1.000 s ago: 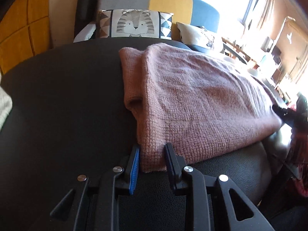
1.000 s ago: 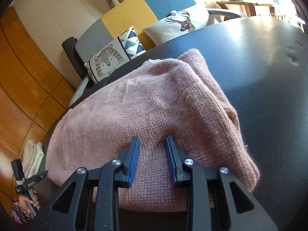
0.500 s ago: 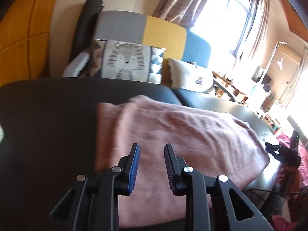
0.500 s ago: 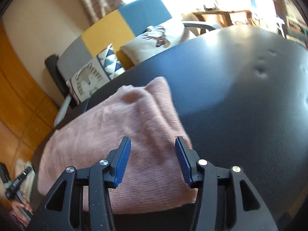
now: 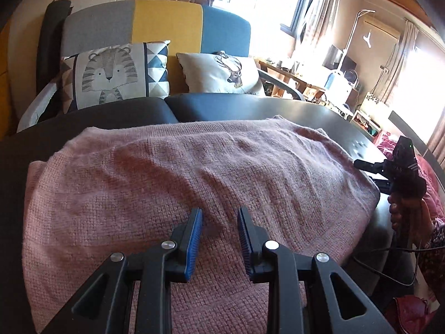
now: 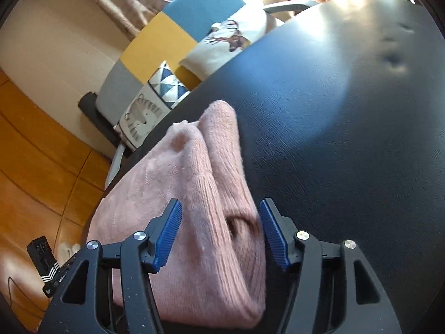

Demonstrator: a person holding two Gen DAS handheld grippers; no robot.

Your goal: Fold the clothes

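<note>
In the left wrist view, the left claw (image 5: 219, 224) hovers part-open and empty above the pink sweater (image 5: 178, 183), whose long axis runs crosswise over the black tabletop (image 5: 319, 114). In the right wrist view, the right claw (image 6: 221, 222), jaws just opening, straddles the sweater's end fold without pinching; this hand looks nearer an edge.

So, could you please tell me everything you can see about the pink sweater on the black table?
The pink sweater is a soft, slightly fuzzy knit in dusty pink. It lies folded into a wide, thick bundle on the black table, with a few ridges and creases across its top. In the right wrist view its end shows stacked layers and a ribbed band. The left gripper hovers over it, jaws narrowly apart, gripping nothing. The right gripper has just been opening, and the sweater's end lies between its jaws.
</note>
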